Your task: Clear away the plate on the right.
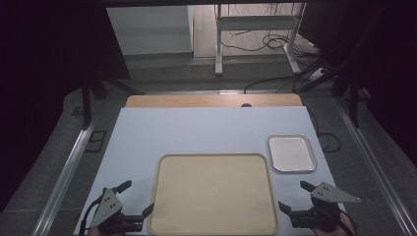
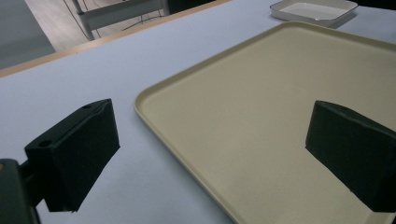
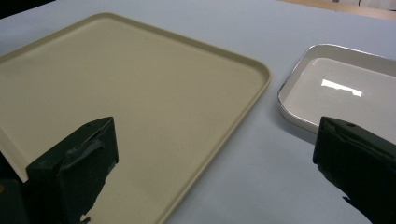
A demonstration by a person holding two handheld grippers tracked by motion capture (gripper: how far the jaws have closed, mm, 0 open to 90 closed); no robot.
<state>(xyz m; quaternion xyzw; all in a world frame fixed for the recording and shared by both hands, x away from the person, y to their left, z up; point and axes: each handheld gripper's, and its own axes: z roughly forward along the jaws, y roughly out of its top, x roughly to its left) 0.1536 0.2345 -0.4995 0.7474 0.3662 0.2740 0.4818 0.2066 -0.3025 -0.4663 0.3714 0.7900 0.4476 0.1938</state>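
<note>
In the high view, the big tan tray (image 1: 214, 194) sits in the lower middle of the frame on the pale blue tabletop (image 1: 196, 132), and the small white dish (image 1: 291, 153) sits just past its upper right corner, close but not touching. The left hand-held gripper (image 1: 136, 199) is at the lower left of that frame and the right hand-held gripper (image 1: 295, 196) is at the lower right, one on each side of the tray. Both have their jaws spread wide and hold nothing. This view also shows a strip of brown wood (image 1: 214, 101) along the far edge of the tabletop, the grey floor (image 1: 196, 73) and some black cables (image 1: 275, 42) at the top of the frame. The left gripper view looks low and close, with one black jaw over the blue tabletop (image 2: 70, 65) at the lower left and the other over the tan tray (image 2: 261, 107) at the right. You can see the tray's rounded corner and its low raised rim. The white dish (image 2: 314, 10) is far off at the upper right. The right gripper view shows the white dish (image 3: 345, 88) up close at the right. It is shiny, with a bright spot of light and a thin silver edge. The tan tray (image 3: 126, 88) looks dull and smooth.
</note>
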